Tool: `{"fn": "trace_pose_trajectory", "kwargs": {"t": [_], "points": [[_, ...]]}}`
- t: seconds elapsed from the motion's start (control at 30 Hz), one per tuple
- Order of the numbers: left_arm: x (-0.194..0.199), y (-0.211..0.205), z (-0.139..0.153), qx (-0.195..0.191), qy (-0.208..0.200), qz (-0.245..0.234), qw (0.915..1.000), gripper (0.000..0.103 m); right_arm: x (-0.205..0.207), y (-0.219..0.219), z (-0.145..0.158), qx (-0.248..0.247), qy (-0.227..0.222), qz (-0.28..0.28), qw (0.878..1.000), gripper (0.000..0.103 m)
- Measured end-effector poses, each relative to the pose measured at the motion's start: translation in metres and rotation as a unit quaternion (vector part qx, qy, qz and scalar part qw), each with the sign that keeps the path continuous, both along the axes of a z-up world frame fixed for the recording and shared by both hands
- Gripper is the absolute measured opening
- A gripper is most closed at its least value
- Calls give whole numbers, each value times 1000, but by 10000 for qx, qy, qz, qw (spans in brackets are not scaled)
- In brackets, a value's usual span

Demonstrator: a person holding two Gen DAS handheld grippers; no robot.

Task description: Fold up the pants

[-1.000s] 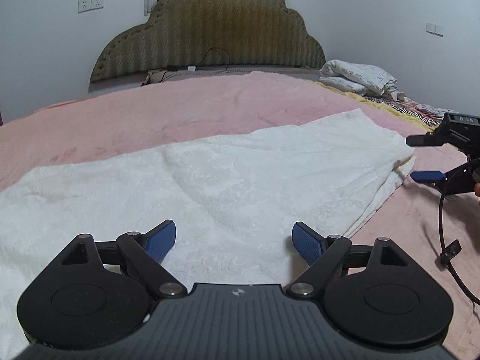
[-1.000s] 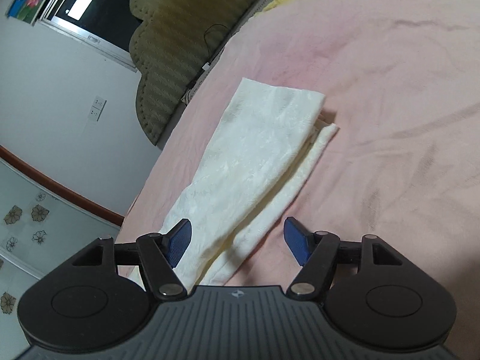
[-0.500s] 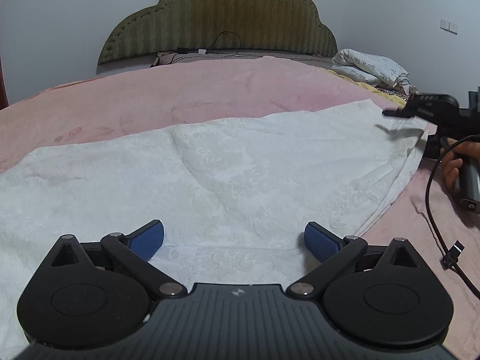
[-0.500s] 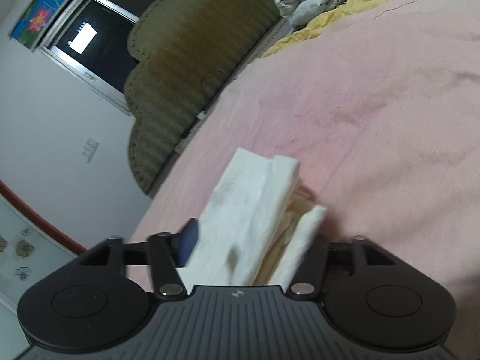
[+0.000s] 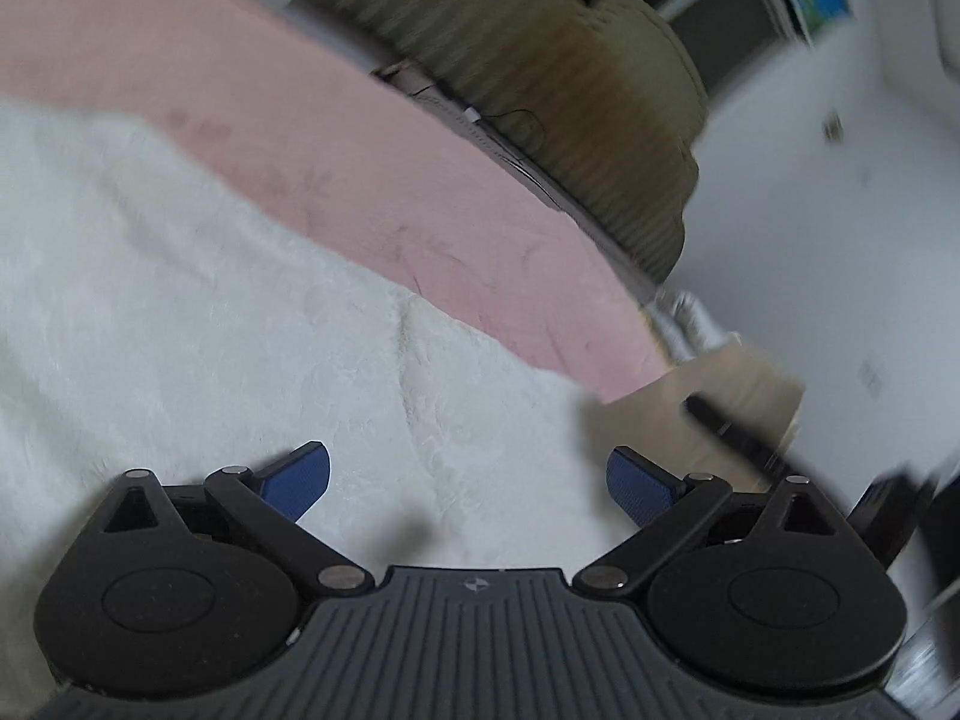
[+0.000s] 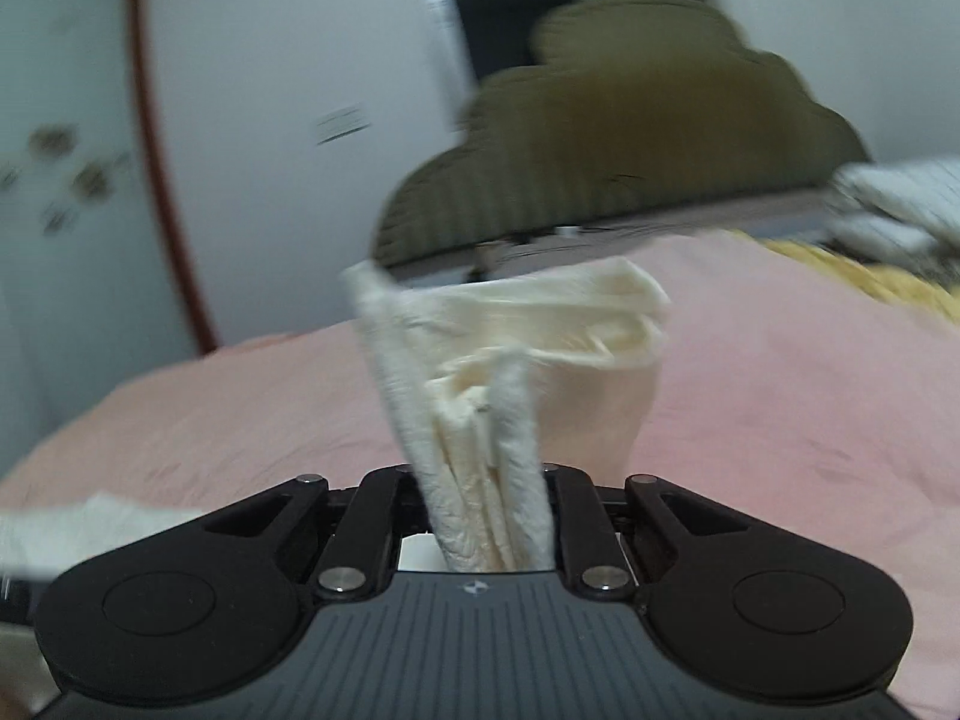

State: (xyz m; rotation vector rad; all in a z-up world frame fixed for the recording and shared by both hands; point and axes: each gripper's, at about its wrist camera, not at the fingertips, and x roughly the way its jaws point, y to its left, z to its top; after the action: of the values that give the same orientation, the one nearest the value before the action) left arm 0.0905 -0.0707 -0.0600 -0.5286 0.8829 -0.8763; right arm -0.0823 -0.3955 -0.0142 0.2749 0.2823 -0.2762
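White textured pants [image 5: 240, 324] lie spread on the pink bed. My left gripper [image 5: 468, 483] is open and empty, low over the cloth, its blue pads [image 5: 300, 477] wide apart. My right gripper [image 6: 489, 516] is shut on the bunched end of the pants [image 6: 486, 420] and holds it lifted off the bed, with cloth fanning out above the fingers. In the left wrist view the lifted end [image 5: 714, 384] and the right gripper's black tip [image 5: 720, 420] show blurred at the right.
The pink bedspread [image 6: 780, 396] covers the bed. An olive padded headboard [image 5: 570, 96] stands behind it. A yellow blanket [image 6: 870, 276] and a white patterned pillow [image 6: 900, 192] lie at the far right. White walls surround the bed.
My right gripper has shut on the pants' end and lifted it off the bed. My left gripper has tilted and swung, staying open over the cloth.
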Motion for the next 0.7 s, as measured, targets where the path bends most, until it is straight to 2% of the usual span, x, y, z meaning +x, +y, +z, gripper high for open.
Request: {"fn": "trace_pose_trajectory", "kwargs": {"t": [0.13, 0.2, 0.3, 0.4, 0.43, 0.5, 0.57, 0.6, 0.63, 0.7], "points": [[16, 7, -3, -760, 694, 47, 9947, 101, 27, 56, -8, -449, 322, 818, 9951, 13], [23, 4, -6, -1172, 1072, -87, 9873, 102, 33, 81, -16, -761, 502, 1049, 9903, 13], [30, -10, -15, -1553, 1665, -305, 9732, 102, 32, 104, -21, -1239, 640, 1150, 9835, 13], [39, -31, -33, -1758, 2347, -401, 9552, 102, 26, 110, -15, -1303, 515, 1229, 9825, 13], [41, -37, -35, -1783, 2447, -390, 9523, 102, 24, 110, -13, -1276, 471, 1256, 9827, 13], [48, -46, -34, -1767, 2499, -364, 9513, 102, 20, 113, -10, -1282, 407, 1341, 9818, 13], [58, -52, -30, -1664, 2479, -341, 9538, 102, 17, 121, -9, -1405, 411, 1464, 9783, 13], [60, -54, -27, -1570, 2412, -339, 9571, 99, 16, 125, -9, -1494, 418, 1529, 9760, 13], [64, -55, -22, -1295, 2302, -342, 9639, 93, 19, 131, -9, -1596, 433, 1609, 9730, 14], [67, -56, -11, -424, 1845, -420, 9810, 40, 21, 143, -9, -1757, 472, 1768, 9673, 14]]}}
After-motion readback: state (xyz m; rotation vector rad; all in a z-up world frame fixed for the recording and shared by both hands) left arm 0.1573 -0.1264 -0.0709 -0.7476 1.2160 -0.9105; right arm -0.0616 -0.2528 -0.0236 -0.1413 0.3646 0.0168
